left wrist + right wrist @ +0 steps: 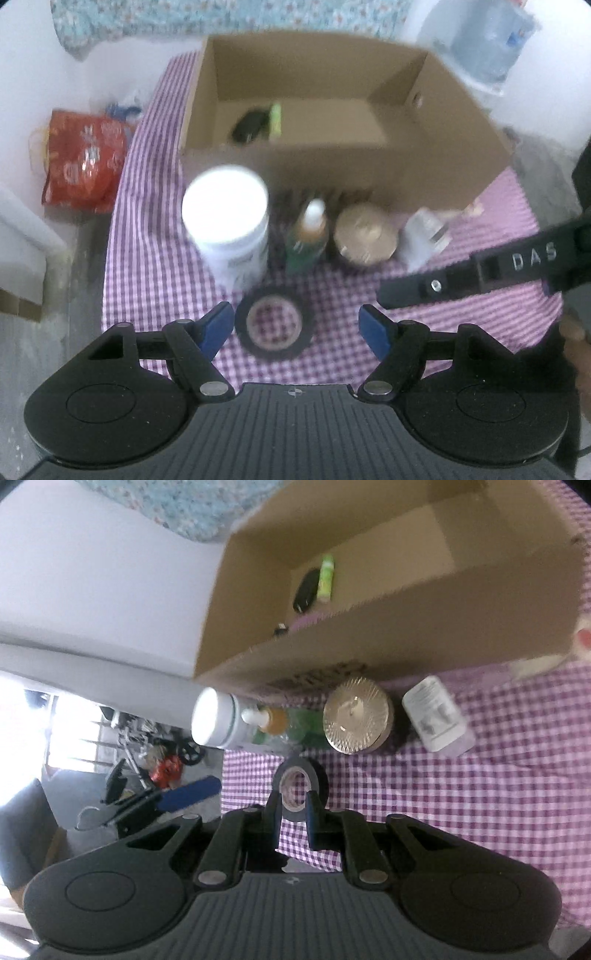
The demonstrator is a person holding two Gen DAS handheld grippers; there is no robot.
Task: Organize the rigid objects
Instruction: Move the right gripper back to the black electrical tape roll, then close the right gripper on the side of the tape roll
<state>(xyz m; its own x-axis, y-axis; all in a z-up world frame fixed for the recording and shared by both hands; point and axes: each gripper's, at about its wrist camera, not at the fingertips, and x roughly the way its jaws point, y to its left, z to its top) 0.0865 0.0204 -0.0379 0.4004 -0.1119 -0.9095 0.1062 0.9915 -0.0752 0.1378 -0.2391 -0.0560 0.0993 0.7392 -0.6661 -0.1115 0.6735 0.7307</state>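
A purple-and-white checked cloth [155, 258] covers the worktop, with an open brown cardboard box [332, 173] in the upper centre. Before the box stand a white-lidded tub [227, 218], a green spray bottle [308, 236] and a round gold-lidded jar [365, 232]. The left gripper [297, 328] has its fingers spread wide around a black tape roll [273, 326] without touching it. The right gripper [293, 805] has its fingers nearly closed at the roll's near rim; whether they grip it is unclear.
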